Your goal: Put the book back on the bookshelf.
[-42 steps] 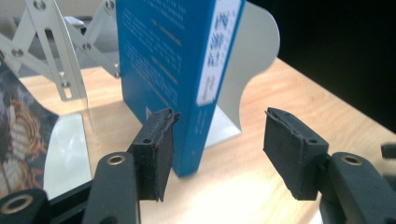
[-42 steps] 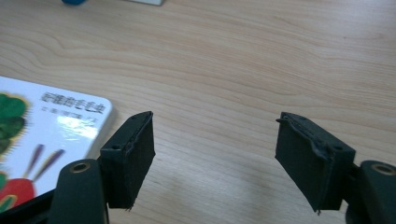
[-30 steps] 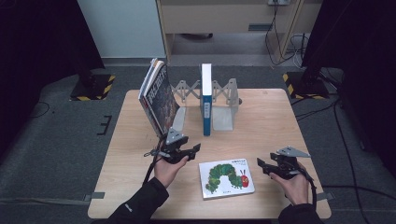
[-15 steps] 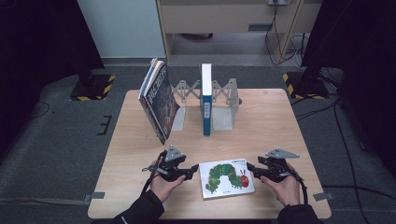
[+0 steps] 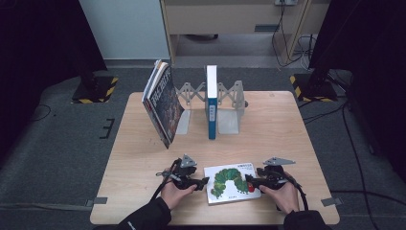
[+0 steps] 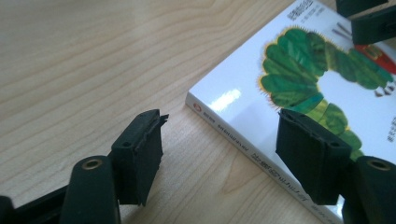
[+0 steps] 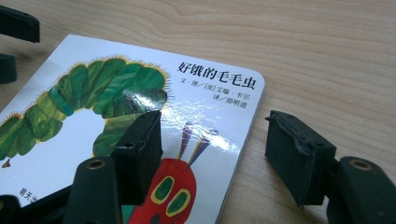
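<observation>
Closing in on the flat white caterpillar picture book (image 5: 233, 184) at the near edge of the pale wooden table (image 5: 297, 134): left gripper (image 5: 205, 180) unclenched, jaws just widening, straddling the spine edge; right gripper (image 5: 249, 183) likewise released astride the opposite edge. Next, judged: clamping both edges, lifting level toward the grey metal bookend rack (image 5: 229, 103) beyond.

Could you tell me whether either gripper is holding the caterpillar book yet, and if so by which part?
Nothing is held: the left gripper and right gripper flank the flat caterpillar book, jaws open.
</observation>
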Action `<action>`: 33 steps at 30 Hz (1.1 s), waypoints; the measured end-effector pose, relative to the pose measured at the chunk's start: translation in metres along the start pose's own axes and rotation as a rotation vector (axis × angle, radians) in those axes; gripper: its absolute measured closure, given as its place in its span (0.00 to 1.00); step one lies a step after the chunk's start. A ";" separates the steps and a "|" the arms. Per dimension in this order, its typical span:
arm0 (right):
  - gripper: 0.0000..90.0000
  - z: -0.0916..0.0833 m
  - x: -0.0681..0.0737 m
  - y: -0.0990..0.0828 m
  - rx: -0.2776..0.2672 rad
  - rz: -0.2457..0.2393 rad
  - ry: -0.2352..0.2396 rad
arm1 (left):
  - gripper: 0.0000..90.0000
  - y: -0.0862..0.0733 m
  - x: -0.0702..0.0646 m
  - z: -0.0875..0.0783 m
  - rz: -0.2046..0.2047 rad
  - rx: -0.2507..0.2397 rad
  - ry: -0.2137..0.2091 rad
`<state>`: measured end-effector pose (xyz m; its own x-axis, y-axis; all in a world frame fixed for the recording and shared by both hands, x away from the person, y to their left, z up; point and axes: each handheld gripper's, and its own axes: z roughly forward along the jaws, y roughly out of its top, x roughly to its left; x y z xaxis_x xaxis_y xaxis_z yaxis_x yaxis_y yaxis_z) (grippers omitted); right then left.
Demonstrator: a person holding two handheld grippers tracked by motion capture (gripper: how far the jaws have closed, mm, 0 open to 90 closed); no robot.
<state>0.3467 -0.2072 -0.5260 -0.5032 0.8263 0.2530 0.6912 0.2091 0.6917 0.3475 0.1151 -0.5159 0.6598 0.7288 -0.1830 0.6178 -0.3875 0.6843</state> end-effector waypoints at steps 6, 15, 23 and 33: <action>0.39 0.002 -0.001 -0.001 -0.005 0.023 0.025 | 0.28 -0.002 -0.003 0.009 -0.009 -0.003 -0.031; 0.39 0.005 -0.001 0.000 -0.012 0.033 0.054 | 0.21 -0.003 -0.002 0.016 0.012 -0.035 -0.053; 0.39 0.004 0.000 0.001 -0.013 0.042 0.056 | 0.19 -0.006 -0.002 0.022 0.042 -0.089 -0.081; 0.41 -0.004 -0.002 0.002 -0.057 0.060 0.078 | 0.20 -0.006 -0.007 0.024 -0.001 -0.101 -0.072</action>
<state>0.3474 -0.2102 -0.5222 -0.5022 0.7929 0.3452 0.6917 0.1287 0.7106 0.3492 0.0989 -0.5353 0.6909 0.6849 -0.2314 0.5742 -0.3255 0.7512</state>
